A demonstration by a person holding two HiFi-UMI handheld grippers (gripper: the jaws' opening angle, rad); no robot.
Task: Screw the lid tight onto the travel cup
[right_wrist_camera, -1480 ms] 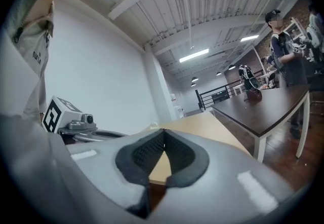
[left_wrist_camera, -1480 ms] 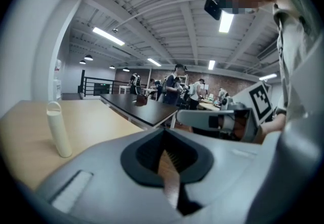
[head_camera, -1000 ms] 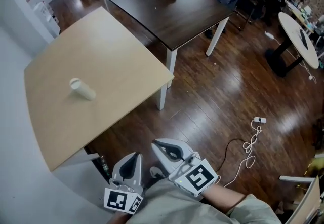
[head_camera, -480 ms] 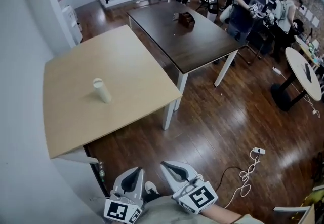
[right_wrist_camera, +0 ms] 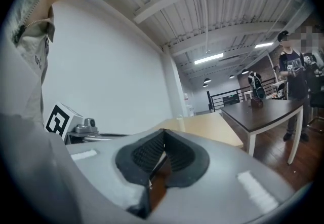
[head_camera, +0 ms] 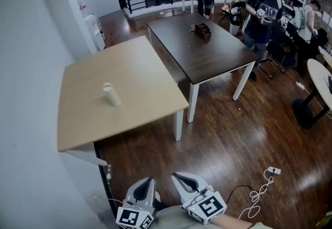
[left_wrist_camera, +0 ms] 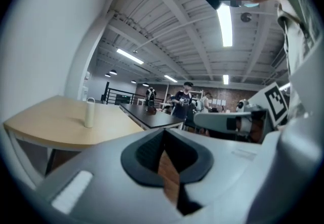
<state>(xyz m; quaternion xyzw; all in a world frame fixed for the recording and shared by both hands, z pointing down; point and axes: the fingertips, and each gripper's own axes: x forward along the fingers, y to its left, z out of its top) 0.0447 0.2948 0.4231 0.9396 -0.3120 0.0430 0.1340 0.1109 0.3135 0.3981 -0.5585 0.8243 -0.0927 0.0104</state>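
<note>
A white travel cup (head_camera: 112, 95) stands upright near the middle of the light wooden table (head_camera: 140, 75), with its lid on top. The left gripper view shows the cup (left_wrist_camera: 89, 112) far ahead on that table (left_wrist_camera: 50, 124). My left gripper (head_camera: 149, 181) and right gripper (head_camera: 177, 176) are low at the bottom of the head view, over the floor and well short of the table. Both point roughly level, with the jaws shut and nothing between them (left_wrist_camera: 163, 133) (right_wrist_camera: 162, 133). Each gripper sees the other beside it.
A dark table (head_camera: 218, 59) with a brown box (head_camera: 202, 30) adjoins the light one. People stand at the back right. A white wall (head_camera: 31, 119) runs along the left. A power strip and cable (head_camera: 262, 184) lie on the wooden floor.
The head view has shifted: the table and cup now sit further right and the room's far end shows. Both grippers sit lower in the frame, still shut.
</note>
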